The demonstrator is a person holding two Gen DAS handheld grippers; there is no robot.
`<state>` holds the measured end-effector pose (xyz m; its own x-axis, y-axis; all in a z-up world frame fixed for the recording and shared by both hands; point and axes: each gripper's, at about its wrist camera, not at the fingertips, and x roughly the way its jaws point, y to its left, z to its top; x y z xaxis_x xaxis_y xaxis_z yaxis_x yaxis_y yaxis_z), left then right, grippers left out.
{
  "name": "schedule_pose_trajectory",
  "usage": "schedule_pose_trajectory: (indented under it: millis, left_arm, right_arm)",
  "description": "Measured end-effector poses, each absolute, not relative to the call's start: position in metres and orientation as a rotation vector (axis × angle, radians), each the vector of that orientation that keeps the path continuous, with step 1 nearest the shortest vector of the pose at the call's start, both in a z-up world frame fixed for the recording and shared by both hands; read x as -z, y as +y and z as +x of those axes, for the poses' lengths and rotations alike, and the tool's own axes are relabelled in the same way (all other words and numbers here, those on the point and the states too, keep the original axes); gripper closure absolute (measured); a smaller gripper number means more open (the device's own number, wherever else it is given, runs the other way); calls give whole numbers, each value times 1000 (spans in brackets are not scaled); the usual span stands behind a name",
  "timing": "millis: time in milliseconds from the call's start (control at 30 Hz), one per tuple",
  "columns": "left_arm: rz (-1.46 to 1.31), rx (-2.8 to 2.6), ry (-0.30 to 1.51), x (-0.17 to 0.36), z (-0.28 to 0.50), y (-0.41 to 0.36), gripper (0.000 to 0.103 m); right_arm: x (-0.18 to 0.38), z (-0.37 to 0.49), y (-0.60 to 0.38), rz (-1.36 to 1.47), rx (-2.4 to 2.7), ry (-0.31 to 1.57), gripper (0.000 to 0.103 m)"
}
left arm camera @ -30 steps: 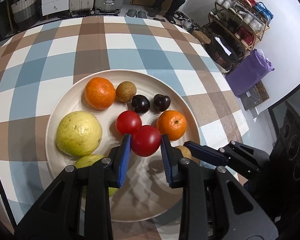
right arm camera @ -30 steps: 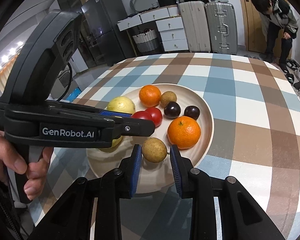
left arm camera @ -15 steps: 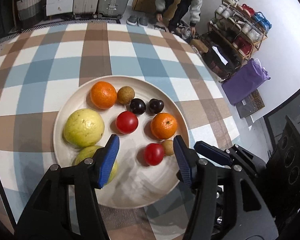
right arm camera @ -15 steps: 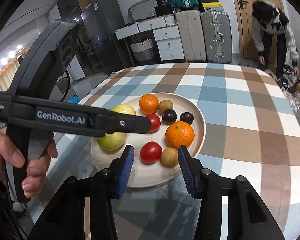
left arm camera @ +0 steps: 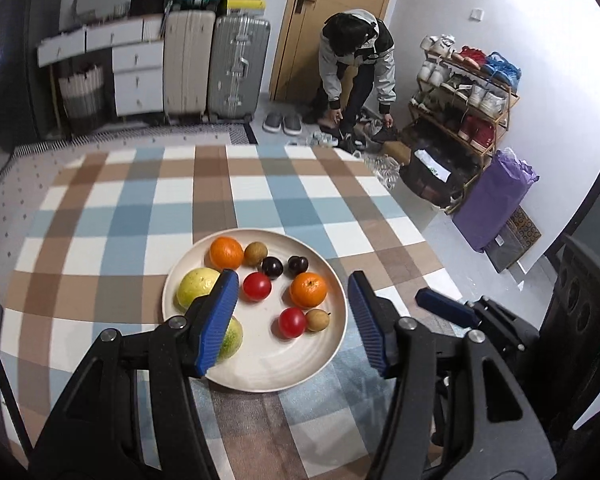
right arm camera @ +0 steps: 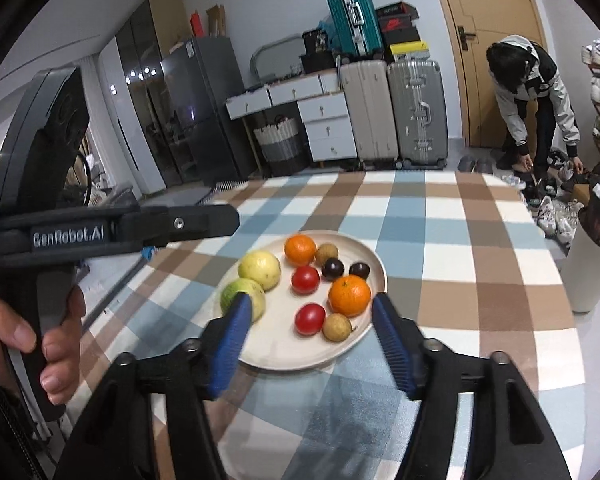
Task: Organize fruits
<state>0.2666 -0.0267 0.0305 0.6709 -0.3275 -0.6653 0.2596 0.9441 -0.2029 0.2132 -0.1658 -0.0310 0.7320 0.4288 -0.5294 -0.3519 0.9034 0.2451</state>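
A cream plate (left arm camera: 260, 372) (right arm camera: 284, 356) on the checked table holds two oranges (left arm camera: 308, 289) (right arm camera: 349, 289), two red tomatoes (left arm camera: 292, 322) (right arm camera: 310, 319), two dark plums (left arm camera: 272, 267), two small brown fruits (left arm camera: 317, 320) (right arm camera: 337, 327) and two yellow-green guavas (left arm camera: 194, 285) (right arm camera: 259, 269). My left gripper (left arm camera: 292, 324) is open and empty, held above the plate's near side. My right gripper (right arm camera: 310, 338) is open and empty, also raised over the near rim. The left gripper's body shows at the left of the right wrist view (right arm camera: 100, 232).
The checked tablecloth (left arm camera: 204, 200) stretches beyond the plate. A white bin (right arm camera: 588, 268) stands off the table's right edge. A person (left arm camera: 356, 64) bends near a shoe rack (left arm camera: 464, 92). Suitcases (left arm camera: 236, 64) and drawers line the far wall.
Both grippers let go of their fruits, a tomato and a small brown fruit, which now lie on the plate. Both opened wide and pulled back and up from the plate.
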Motion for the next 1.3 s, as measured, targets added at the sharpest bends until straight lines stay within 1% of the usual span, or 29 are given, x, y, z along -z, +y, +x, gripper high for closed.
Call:
schedule_pose_trajectory:
  millis: [67,200,233,267,300,333,467,500,533,567,600,867,1300]
  left_arm:
    - [-82,333,734,-38,255,-27,45]
    - [-47,294,664,-54,230,-28,44]
    - [-40,283,645,-57,224,-27,43]
    - [-30,269,620,-61,216,-26,36]
    - [-19,249,598,-64,209,-26,26]
    - [-8,229,579,-66,203,-25,21]
    - [23,177,523,-73,181,-18,18]
    - [17,165,513,-74,176,-14,16]
    - [9,155,502,-75,171,-10,13]
    - [2,141,492,-75,166,-6,4]
    - [-9,116,472,-75,159,0,1]
    - [1,59,417,-51,138,17,1]
    - [-11,-18,414,26,149,48,1]
  right_arm:
    - [22,205,-166,135,-427,584,32]
    - [7,190,-168,141,-420,527,16]
    - [4,188,-168,139,-418,516,15]
    - [2,184,-168,137,-413,504,15]
    - [-1,180,-169,137,-408,492,15]
    - [-3,177,-169,139,-405,485,15]
    - [-10,166,-172,151,-391,458,9]
    - [-11,164,-172,154,-389,449,8]
    - [-12,162,-173,155,-387,442,7]
    - [-13,159,-173,157,-384,433,6]
    - [-13,156,-174,159,-384,425,5]
    - [-7,137,-174,133,-370,351,1]
    - [30,139,-185,115,-306,354,1]
